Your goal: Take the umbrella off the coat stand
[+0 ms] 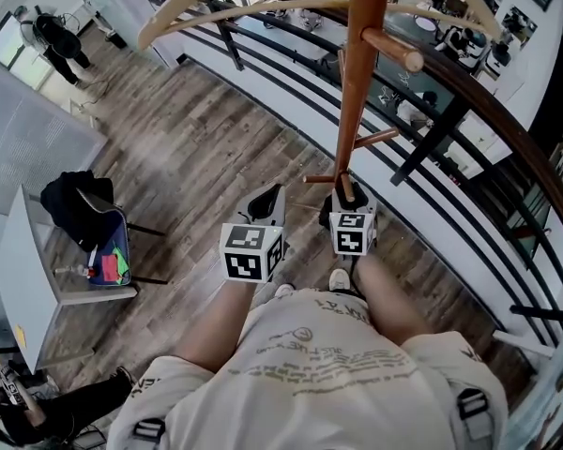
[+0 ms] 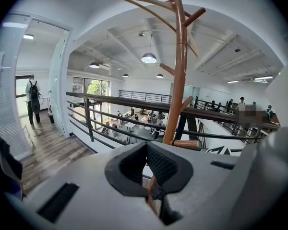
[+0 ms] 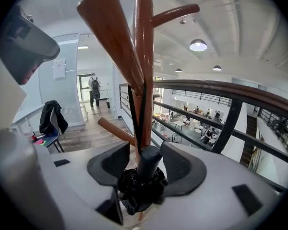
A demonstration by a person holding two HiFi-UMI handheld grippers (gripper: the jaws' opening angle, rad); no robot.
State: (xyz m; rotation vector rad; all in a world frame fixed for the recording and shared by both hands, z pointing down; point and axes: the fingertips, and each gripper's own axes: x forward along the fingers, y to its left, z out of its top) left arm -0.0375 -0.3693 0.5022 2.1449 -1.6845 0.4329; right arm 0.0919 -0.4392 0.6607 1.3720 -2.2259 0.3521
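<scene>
The wooden coat stand (image 1: 358,73) rises just in front of me by the railing, also seen in the left gripper view (image 2: 179,80) and close up in the right gripper view (image 3: 145,56). A black folded umbrella (image 3: 143,186) hangs against the pole by a dark strap (image 3: 134,104), with its round handle (image 3: 149,159) pointing up. My right gripper (image 3: 145,150) stands open around that handle, a pad on each side (image 1: 349,193). To its left my left gripper (image 1: 270,198) is shut and holds nothing (image 2: 146,145), a little short of the pole.
A dark metal railing (image 1: 450,111) with a wooden top rail runs right behind the stand, with a drop to a lower floor beyond. Stand pegs (image 1: 394,52) jut out at several heights. A chair with a black jacket (image 1: 80,209) and a white table (image 1: 28,279) stand at the left.
</scene>
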